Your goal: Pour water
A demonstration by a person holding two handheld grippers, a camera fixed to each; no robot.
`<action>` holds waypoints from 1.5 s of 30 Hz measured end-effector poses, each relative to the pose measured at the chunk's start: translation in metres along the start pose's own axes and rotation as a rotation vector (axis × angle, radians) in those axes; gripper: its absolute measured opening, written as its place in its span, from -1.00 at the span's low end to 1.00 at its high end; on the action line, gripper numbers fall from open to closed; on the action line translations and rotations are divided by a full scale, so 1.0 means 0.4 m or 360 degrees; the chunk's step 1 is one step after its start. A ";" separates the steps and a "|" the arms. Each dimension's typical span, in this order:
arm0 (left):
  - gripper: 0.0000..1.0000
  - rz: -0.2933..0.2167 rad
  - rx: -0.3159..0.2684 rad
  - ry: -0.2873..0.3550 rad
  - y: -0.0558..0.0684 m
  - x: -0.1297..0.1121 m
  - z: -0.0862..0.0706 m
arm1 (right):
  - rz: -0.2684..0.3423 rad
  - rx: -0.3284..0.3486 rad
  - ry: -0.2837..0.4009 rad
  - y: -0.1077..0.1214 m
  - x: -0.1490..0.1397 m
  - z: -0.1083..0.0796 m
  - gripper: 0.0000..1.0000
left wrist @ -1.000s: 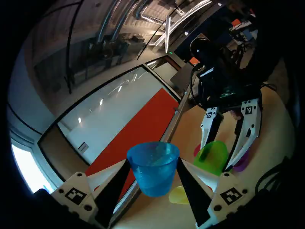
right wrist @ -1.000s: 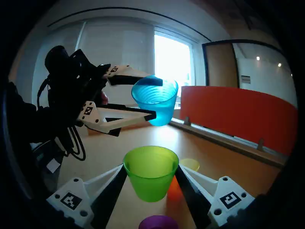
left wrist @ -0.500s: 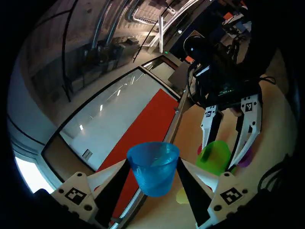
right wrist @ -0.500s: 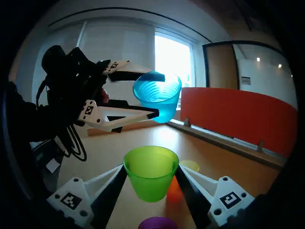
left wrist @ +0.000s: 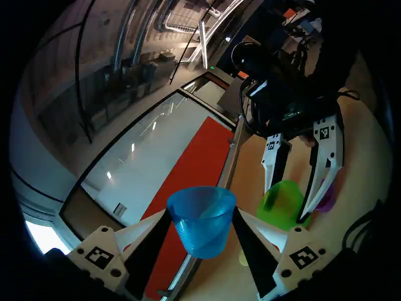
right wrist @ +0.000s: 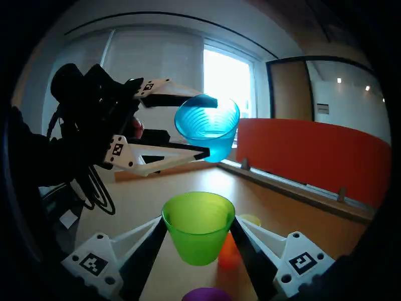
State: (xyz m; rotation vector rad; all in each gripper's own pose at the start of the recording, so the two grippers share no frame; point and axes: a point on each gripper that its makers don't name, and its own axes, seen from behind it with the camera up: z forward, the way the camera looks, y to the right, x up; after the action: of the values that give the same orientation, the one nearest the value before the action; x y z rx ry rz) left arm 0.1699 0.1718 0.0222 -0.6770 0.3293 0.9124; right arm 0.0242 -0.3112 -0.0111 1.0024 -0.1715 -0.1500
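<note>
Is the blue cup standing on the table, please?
No, the left gripper holds the blue cup in the air above the table.

The cameras on the left gripper (left wrist: 201, 215) and right gripper (right wrist: 199, 223) face each other at close range; both see the blue cup (left wrist: 201, 228), green cup (right wrist: 199, 238) and table (right wrist: 150, 198).

Office, orange desk divider (right wrist: 321, 150), wooden desk (right wrist: 290, 211), window (right wrist: 225, 80)
</note>
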 end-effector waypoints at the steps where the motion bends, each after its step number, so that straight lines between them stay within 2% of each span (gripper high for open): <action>1: 0.70 0.0007 0.0000 0.0001 -0.001 0.001 0.000 | 0.0002 0.0000 0.0004 0.000 0.002 0.001 0.80; 27: 0.70 0.0211 0.0017 -0.0002 -0.012 0.027 -0.001 | -0.0011 -0.0004 0.0051 -0.003 0.030 0.009 0.79; 45: 0.70 0.0280 0.0034 -0.0001 -0.017 0.035 -0.006 | -0.0017 -0.0013 0.0061 0.000 0.037 0.008 0.79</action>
State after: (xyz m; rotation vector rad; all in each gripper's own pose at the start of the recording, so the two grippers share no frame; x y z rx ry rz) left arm 0.1834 0.1760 0.0157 -0.6347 0.4019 1.0747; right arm 0.0380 -0.3169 -0.0085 0.9976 -0.1304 -0.1412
